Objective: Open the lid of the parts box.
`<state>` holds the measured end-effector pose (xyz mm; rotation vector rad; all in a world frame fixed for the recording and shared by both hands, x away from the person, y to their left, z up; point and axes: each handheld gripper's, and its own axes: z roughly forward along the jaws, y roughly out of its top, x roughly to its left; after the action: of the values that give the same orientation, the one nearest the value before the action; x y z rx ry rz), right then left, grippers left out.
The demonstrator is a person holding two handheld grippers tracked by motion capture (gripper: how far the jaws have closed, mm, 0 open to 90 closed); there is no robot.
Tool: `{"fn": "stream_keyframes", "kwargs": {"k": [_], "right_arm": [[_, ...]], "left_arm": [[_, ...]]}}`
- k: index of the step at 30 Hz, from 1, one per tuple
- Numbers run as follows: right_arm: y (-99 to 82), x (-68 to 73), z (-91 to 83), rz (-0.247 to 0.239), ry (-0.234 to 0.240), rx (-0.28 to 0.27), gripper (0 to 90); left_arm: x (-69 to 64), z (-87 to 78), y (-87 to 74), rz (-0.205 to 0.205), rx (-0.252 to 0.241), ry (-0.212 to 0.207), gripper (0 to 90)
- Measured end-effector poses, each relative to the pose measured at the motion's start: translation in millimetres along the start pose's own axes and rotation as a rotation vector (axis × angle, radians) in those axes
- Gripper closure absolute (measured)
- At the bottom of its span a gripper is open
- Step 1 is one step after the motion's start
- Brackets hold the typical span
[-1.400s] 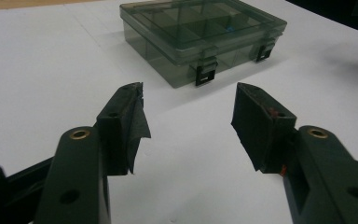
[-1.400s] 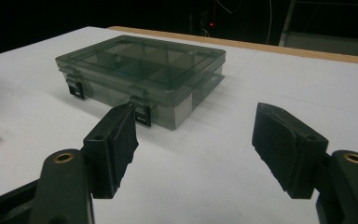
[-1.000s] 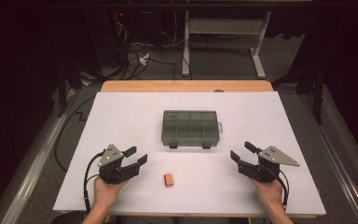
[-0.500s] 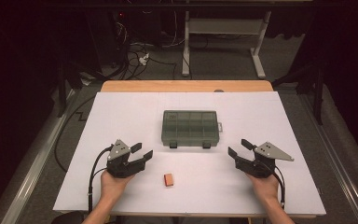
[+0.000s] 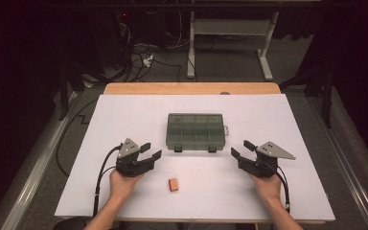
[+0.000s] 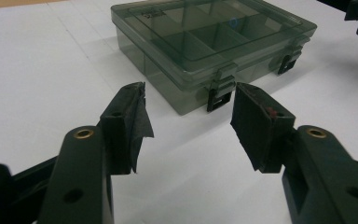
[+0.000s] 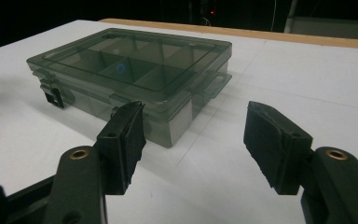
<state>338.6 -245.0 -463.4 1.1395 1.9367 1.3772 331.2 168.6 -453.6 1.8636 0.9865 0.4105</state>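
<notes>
**Two open claws closing in on a shut compartment box**

I hold a two-jaw claw in each hand above a white table point(image 5: 124, 115). My left gripper point(image 5: 151, 151) sits at about 8 o'clock from the table's middle, and my right gripper point(image 5: 243, 149) at about 4 o'clock. Both are released, jaws spread wide, grasping nothing.

The compartment box point(image 5: 196, 132) lies flat at the table's centre, lid shut. It is a shallow rectangle of smoky, see-through grey-green plastic, with dividers showing through the smooth, glossy lid. Two small black latches clip its near edge: the left latch point(image 6: 217, 94) stands just beyond my left jaws in the left gripper view, and the right latch point(image 5: 212, 149) lies toward my right gripper. A thin tab point(image 7: 213, 84) juts from the box's short side at 3 o'clock. My jaw pads point(image 6: 140, 122) are matte black and slightly frayed at the edges.

A small orange block point(image 5: 174, 184) rests at 6 o'clock, near me, well apart from the box.

I judge the step in hand to be reaching for the box, probably to unlatch it. To do it well, I should steady the slick body with one claw so it cannot slide on the smooth tabletop, and bring the other pad's tip squarely under a latch lip, lifting gently rather than twisting.
</notes>
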Motion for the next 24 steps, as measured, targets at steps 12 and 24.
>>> {"fn": "stream_keyframes", "kwargs": {"k": [12,24], "right_arm": [[7.5,0.4,12.1,0.029,-0.004,0.029,45.3],[16.9,-3.9,21.5,0.078,0.013,0.103,59.1]], "left_arm": [[4.8,11.2,9.0,-0.009,-0.010,-0.001,47.2],[11.6,24.7,20.6,-0.020,0.047,0.019,52.7]]}}
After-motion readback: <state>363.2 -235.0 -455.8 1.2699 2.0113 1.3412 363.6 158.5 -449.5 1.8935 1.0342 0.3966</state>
